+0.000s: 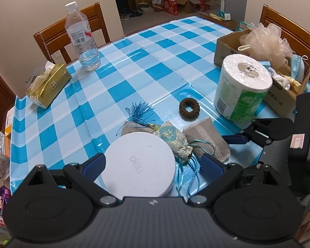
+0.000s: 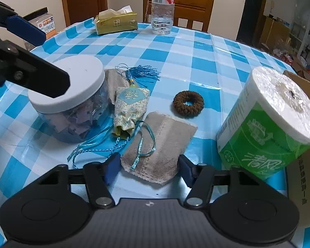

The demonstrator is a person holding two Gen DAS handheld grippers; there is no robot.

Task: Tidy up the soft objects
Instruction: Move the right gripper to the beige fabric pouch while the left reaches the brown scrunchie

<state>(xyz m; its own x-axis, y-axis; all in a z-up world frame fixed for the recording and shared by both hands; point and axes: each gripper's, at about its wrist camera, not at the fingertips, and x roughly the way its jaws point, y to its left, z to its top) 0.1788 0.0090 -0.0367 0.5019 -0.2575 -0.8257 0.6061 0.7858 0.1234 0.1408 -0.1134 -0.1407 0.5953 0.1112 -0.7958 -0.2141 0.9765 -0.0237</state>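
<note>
A grey lace pouch [image 2: 159,144] lies on the checked tablecloth, with blue ribbon across it. My right gripper [image 2: 148,168] is open, its jaws on either side of the pouch's near end. A patterned sachet [image 2: 130,107] with a blue tassel [image 2: 142,73] leans beside it, over a second grey pouch [image 2: 115,80]. A brown scrunchie [image 2: 188,103] lies beyond. My left gripper [image 1: 153,165] is open around a white-lidded jar [image 1: 138,165]. The pouch [image 1: 206,142], sachet [image 1: 173,138] and scrunchie [image 1: 189,107] also show in the left wrist view.
A wrapped toilet roll [image 1: 241,86] stands by a cardboard box [image 1: 283,95] holding a bath pouf [image 1: 264,39], a face mask and cloths. A water bottle [image 1: 81,37] and a gold tissue pack [image 1: 47,84] are at the far left. Wooden chairs [image 1: 57,35] flank the table.
</note>
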